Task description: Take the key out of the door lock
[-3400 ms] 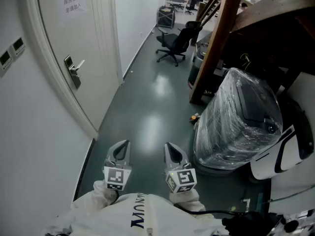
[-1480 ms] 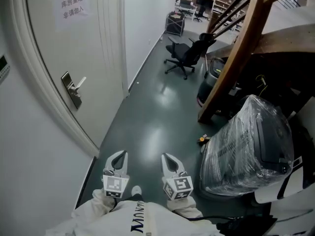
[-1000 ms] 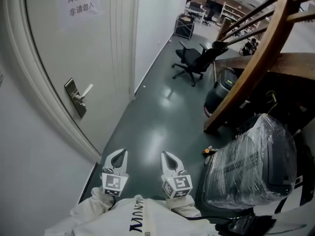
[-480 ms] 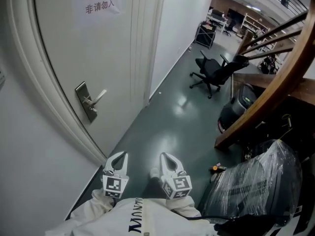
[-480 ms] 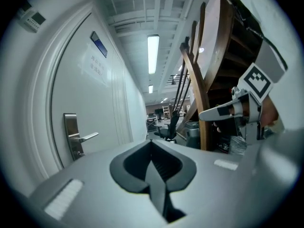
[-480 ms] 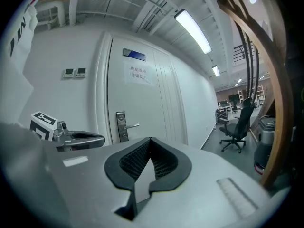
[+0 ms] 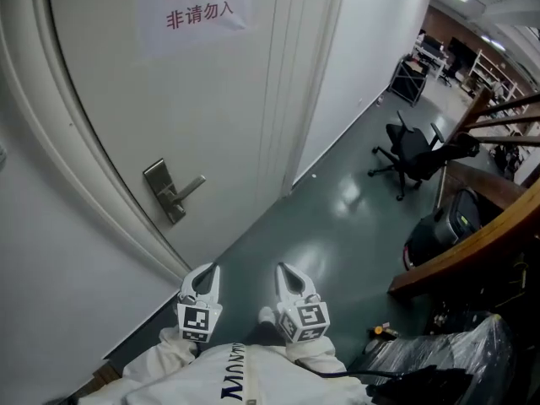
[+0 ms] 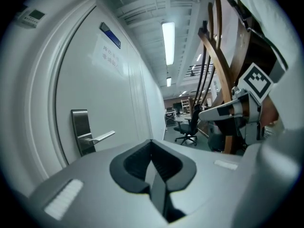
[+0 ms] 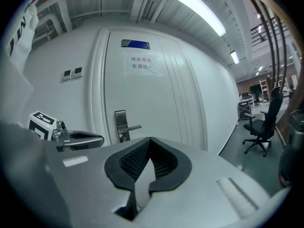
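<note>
A white door carries a steel lock plate with a lever handle. I cannot make out a key on it; the plate is too small and far. My left gripper and right gripper are held low near my body, side by side, both shut with nothing between the fingers and well short of the door. The lock plate stands left of the jaws in the left gripper view, and the right gripper shows at the right. The lock plate lies ahead in the right gripper view.
A paper sign hangs on the door. A green floor runs off to the right, with a black office chair, a wooden stair rail and a plastic-wrapped object at the lower right.
The view has swung left toward the door, so the lock plate and sign are nearer and larger. Both grippers stay shut in the same spot before me.
</note>
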Motion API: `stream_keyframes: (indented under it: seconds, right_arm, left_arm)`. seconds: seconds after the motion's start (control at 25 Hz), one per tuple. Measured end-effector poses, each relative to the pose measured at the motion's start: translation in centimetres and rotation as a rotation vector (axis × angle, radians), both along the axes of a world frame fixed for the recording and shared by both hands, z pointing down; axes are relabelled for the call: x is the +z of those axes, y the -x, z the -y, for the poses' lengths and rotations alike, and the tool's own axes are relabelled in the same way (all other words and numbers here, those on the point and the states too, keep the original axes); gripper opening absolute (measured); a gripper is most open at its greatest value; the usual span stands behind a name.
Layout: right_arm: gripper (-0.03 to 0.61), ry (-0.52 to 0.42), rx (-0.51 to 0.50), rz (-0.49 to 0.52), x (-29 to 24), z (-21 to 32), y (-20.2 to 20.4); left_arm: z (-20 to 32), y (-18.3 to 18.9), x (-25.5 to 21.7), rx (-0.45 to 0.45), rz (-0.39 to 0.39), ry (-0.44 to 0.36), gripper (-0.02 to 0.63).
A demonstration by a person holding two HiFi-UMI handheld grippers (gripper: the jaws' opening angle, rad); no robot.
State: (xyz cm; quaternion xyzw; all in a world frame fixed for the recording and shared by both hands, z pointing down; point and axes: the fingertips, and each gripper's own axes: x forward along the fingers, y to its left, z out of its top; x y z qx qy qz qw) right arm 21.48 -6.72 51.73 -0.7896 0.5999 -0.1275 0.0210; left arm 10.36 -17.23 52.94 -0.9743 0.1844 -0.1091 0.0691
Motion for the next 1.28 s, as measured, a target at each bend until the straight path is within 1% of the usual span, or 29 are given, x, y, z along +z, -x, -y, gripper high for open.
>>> stream_keyframes:
  seconds: [0.12,0.28,0.4,0.52,0.68,0.8,0.92,1.08,1.28]
  right_arm:
    - [-0.002,0.005,-0.066,0.004,-0.2,2.7,-2.6]
    - [-0.001,0.010,-0.173,0.004,-0.2,6.5,-5.0]
    - [-0.001,0.009,-0.266,0.005,0.0,9.5,-5.8]
    - [0.000,0.008,-0.363,0.002,0.1,12.0,-5.8]
    - [-0.002,0.011,-0.484,0.000,0.5,15.4,-4.6]
    - [-0.001,0.007,-0.569,-0.005,0.6,17.7,-2.4]
    - [-0.001,-0.003,-0.633,-0.011,0.4,19.8,0.1]
    - [-0.002,-0.006,-0.675,-0.025,0.0,21.3,2.7]
    - [0.000,0.009,-0.676,-0.045,0.0,22.7,4.4]
  left_arm:
    - [1.8,-1.7,-0.1,-0.070,0.005,0.006,0.000]
    - [4.3,-2.9,-0.3,-0.183,0.012,0.009,0.000]
    - [6.0,-3.0,-0.1,-0.273,0.017,0.011,0.000]
    - [7.2,-2.3,0.0,-0.374,0.020,0.014,0.000]
    - [8.4,-0.1,-0.1,-0.509,0.028,0.016,0.000]
    - [9.1,2.8,0.2,-0.605,0.049,0.018,0.000]
    - [10.2,5.6,0.1,-0.685,0.051,0.005,0.000]
    - [11.4,8.0,-0.2,-0.736,0.035,-0.004,0.000]
    - [12.9,9.5,-0.3,-0.737,0.009,-0.001,0.000]
